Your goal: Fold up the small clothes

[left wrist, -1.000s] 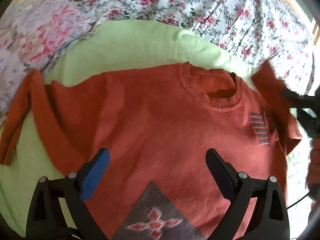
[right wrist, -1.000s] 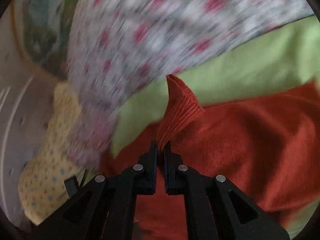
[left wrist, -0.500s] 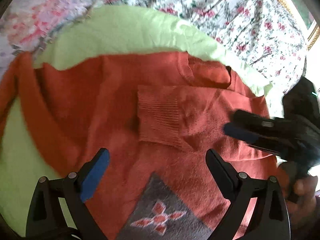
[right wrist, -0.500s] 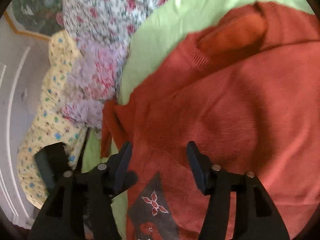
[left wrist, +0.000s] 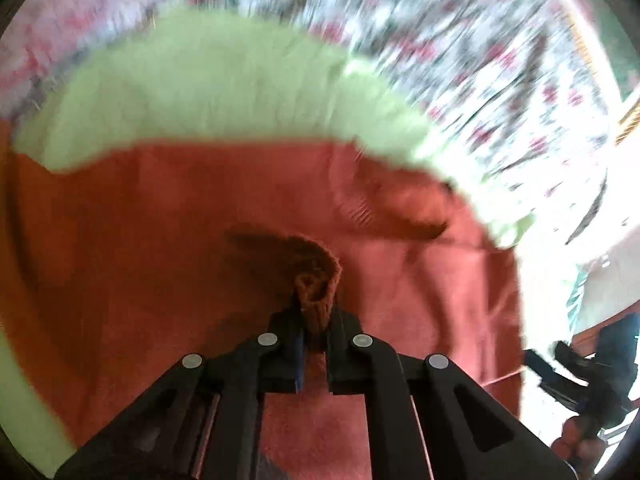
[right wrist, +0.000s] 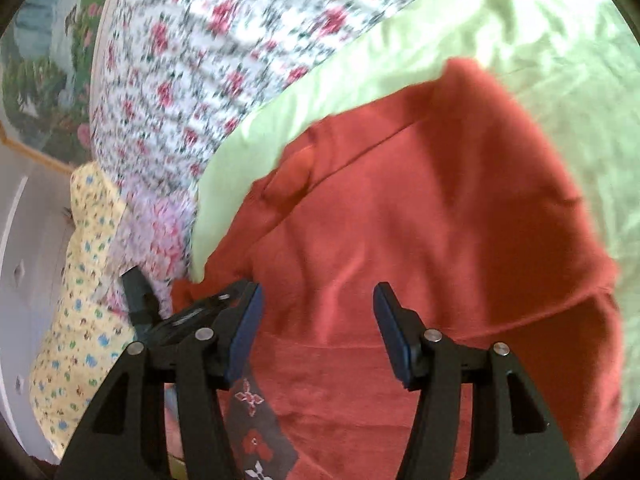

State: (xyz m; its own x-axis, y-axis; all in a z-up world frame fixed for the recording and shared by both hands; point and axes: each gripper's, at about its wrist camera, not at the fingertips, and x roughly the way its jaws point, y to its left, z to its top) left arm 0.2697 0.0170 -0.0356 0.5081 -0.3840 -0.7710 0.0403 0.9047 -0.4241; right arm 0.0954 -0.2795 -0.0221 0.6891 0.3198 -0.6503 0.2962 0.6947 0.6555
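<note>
A small rust-orange sweater lies spread on a light green cloth; it also shows in the right wrist view. My left gripper is shut on a ribbed sleeve cuff of the sweater, bunched up between its fingers over the sweater body. My right gripper is open and empty, hovering above the sweater. The right sleeve lies folded across the body. A grey patterned patch sits near the sweater's hem. The left wrist view is blurred.
A floral bedspread lies beyond the green cloth. A yellow patterned cloth and a pink flowered cloth lie at the left. The other gripper and hand show at the left wrist view's lower right.
My left gripper went from open to shut on the sleeve cuff and is carrying it over the body. My right gripper let go of the right sleeve, opened and pulled back.
</note>
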